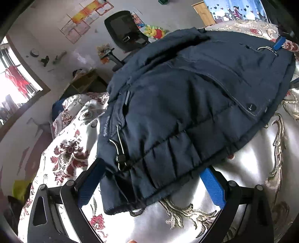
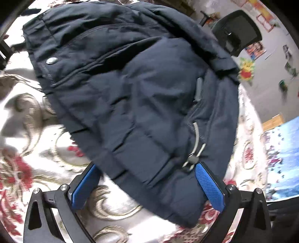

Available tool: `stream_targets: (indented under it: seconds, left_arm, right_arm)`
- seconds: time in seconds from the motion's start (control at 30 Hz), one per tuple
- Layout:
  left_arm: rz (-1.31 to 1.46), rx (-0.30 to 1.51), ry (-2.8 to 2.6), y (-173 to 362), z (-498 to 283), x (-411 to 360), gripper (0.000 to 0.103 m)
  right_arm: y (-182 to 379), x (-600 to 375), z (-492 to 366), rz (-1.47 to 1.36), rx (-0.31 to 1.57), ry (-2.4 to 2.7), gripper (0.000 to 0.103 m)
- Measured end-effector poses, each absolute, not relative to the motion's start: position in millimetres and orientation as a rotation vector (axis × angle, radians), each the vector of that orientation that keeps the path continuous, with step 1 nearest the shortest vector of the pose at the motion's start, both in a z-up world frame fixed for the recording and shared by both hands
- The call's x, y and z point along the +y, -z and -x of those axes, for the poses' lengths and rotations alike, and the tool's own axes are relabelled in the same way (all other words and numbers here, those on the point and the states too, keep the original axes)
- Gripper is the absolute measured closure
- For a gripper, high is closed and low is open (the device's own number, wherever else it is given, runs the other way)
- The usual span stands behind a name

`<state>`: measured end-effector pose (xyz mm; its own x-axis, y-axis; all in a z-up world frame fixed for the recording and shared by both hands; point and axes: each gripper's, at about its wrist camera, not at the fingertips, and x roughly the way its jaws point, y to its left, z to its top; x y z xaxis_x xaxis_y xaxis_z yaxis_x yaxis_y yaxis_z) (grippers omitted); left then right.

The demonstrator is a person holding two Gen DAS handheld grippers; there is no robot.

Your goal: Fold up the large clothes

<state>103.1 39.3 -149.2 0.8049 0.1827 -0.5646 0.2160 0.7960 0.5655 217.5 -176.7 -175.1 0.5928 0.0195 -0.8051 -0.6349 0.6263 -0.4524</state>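
Observation:
A navy padded jacket [image 1: 186, 97] lies spread on a bed, folded over on itself, with a snap button [image 1: 250, 107] on its front flap. My left gripper [image 1: 153, 166] is open, its blue fingers standing wide on either side of the jacket's hem corner, close to a drawstring toggle [image 1: 120, 158]. At the jacket's far edge a blue finger [image 1: 279, 43] of my right gripper shows. In the right wrist view the jacket [image 2: 130, 84] fills the frame. My right gripper [image 2: 147, 166] is open astride another hem corner, beside a toggle [image 2: 192, 158].
The bed has a shiny white cover [image 1: 243, 177] with red and gold flowers [image 2: 37, 130]. Beyond the bed stand a black office chair [image 1: 123, 28], a wooden box [image 1: 87, 82] and a bright window [image 1: 15, 84]. Pictures hang on the wall [image 2: 261, 16].

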Motion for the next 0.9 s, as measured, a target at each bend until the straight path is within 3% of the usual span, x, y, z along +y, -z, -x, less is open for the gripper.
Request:
stream_targets:
  seconds: [0.17,0.33,0.4,0.53,0.9]
  left_arm:
    - [-0.696,0.612,0.015,148,-100,36,0.007]
    - [-0.705,0.615,0.011,151,-97,35,0.020]
    - [-0.717,0.611,0.011,151,-96,34,0.023]
    - [-0.770,0.538,-0.023,146,-93,28,0.025]
    - [-0.799,0.504,0.021,131,-92,19,0.066]
  right_arm:
    - [173,-179,-224,0.858,0.788,-0.374,0.002]
    - [175,-173,-214,0.944,0.723,-0.362,0.036]
    - [177,-170,-213,0.973,0.701,-0.356,0.038]
    - [174,-165,-208,1.019,0.638,-0.330,0.054]
    - [143,-157,-211,0.944,0.568,-0.332,0.085]
